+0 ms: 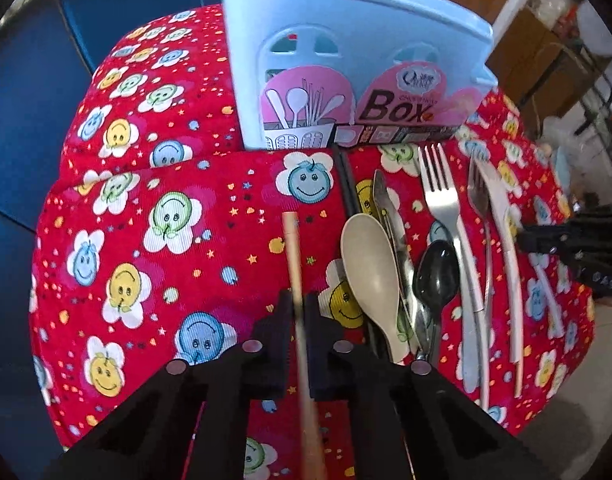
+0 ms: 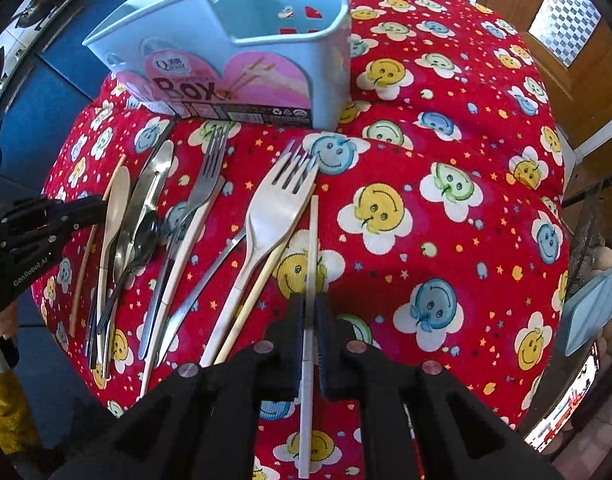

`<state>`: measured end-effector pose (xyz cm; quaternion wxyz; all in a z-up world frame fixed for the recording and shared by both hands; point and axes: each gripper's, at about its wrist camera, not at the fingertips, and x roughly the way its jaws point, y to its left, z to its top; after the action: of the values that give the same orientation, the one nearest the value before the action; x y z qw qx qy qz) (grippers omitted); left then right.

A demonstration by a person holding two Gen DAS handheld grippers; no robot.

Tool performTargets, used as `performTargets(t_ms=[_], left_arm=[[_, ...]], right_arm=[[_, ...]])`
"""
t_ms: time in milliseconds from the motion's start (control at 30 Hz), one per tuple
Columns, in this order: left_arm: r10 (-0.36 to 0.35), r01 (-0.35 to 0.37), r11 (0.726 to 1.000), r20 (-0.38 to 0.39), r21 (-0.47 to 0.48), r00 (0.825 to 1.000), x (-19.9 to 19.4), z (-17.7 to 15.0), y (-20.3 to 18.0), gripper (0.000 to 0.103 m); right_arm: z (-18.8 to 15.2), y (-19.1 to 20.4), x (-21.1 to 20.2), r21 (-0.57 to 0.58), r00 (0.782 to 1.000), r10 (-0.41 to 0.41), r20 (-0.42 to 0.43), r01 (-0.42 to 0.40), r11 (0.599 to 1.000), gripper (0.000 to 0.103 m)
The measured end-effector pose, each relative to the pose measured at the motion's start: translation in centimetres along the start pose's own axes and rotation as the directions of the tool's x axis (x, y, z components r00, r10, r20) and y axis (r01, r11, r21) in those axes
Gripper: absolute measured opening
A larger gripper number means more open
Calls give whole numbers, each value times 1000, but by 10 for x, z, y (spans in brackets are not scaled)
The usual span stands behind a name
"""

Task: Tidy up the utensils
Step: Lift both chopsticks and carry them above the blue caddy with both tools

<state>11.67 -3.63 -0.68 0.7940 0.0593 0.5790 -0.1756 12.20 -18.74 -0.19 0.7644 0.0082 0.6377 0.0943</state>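
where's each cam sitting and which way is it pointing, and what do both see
Left wrist: on the left gripper, looking steeply down along its fingers, shut on a tan chopstick; the right gripper shows at the right edge.
Right wrist: on the right gripper, looking steeply down, shut on a pale chopstick; the left gripper and part of a hand show at the left edge.
Shared: the blue utensil box, the red smiley cloth, the beige spoon and the row of cutlery.
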Motion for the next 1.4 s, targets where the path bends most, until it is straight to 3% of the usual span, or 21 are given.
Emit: performTargets(t_ms=[233,433,633,833,1167,1233,1400], left_arm=[[-69,75,996,117,-46,991,-23,-15,10,4],[-70,84,996,288,-37,955,-61,-27,8,4],[-67,87,996,383,-34,921,-86,-25,5,4],[-54,77,997,483,-28,874,-109,-14,-4,4],[-12,67,995,591,-72,806,-127,25,-4,4],[-8,66,995,601,-75,799,-128,31,-3,4],[-6,63,995,586,-76,810,-123,34,2,4]], right_arm=[[-24,-7,-20,51,994,30,107,-36,998,6],[-35,-7,-47,81,970,67,234,-88,993,6],[-41,-3,-65,113,941,71,331,-115,987,6],[-40,0,-90,114,875,89,476,-162,980,6],[-23,6,-112,58,717,124,687,-223,973,6],[-18,5,-110,72,733,109,672,-211,975,6],[-14,1,-89,91,816,84,572,-164,982,6]])
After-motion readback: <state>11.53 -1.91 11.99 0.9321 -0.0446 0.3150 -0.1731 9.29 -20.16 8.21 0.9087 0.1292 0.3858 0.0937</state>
